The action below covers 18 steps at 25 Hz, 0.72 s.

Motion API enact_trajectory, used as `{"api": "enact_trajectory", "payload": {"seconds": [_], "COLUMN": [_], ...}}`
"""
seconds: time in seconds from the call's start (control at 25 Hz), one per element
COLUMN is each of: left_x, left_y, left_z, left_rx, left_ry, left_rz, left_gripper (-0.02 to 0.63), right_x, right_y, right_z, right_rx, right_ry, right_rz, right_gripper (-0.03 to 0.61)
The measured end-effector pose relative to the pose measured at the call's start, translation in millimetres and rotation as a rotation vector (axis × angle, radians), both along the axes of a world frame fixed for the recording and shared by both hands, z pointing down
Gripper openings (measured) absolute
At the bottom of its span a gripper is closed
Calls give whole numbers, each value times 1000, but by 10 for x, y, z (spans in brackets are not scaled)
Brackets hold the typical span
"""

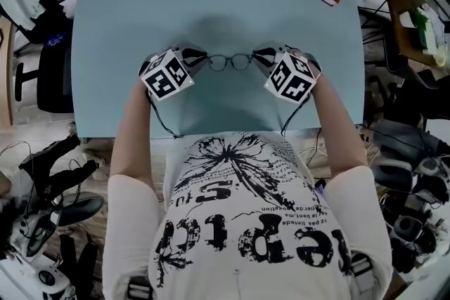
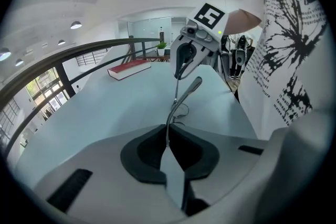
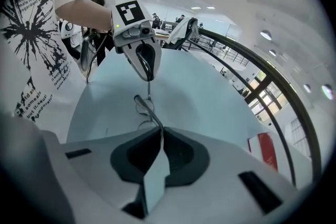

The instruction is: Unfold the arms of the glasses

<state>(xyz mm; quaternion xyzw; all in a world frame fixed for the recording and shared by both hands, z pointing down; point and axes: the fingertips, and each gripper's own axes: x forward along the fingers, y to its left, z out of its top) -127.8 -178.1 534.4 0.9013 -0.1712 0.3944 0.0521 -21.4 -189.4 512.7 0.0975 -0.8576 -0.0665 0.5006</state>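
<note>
Left gripper (image 1: 199,57) and right gripper (image 1: 261,56) clamped, facing inward.

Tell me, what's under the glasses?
Just the bare blue table, seen through and around the glasses. The left gripper and right gripper pinch their arms; the arm tips are covered by the shut jaws.

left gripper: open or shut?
Shut. The left gripper pinches a thin metal arm of the glasses between closed pads.

Black-printed white T-shirt (image 1: 239,221); marker-cubed left gripper (image 1: 200,58), right gripper (image 1: 259,57)
</note>
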Motion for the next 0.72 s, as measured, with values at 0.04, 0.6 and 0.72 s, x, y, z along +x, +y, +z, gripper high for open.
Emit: {"api": "enact_trajectory", "payload": {"seconds": [0.04, 0.6, 0.72], "left_x": [-4, -75, -87], "left_y": [-4, -55, -45], "left_z": [0, -43, -69], "left_rx": [2, 2, 2], "left_ry": [-1, -2, 3], "left_rz": [-8, -131, -164], "left_gripper": [31, 32, 34], "right_x": [45, 61, 17], "right_y": [-9, 34, 39], "right_z": [9, 13, -12], "right_rx": [3, -10, 19], "right_ry": [-1, -49, -60], "right_rz": [9, 60, 74], "right_gripper": [28, 29, 29]}}
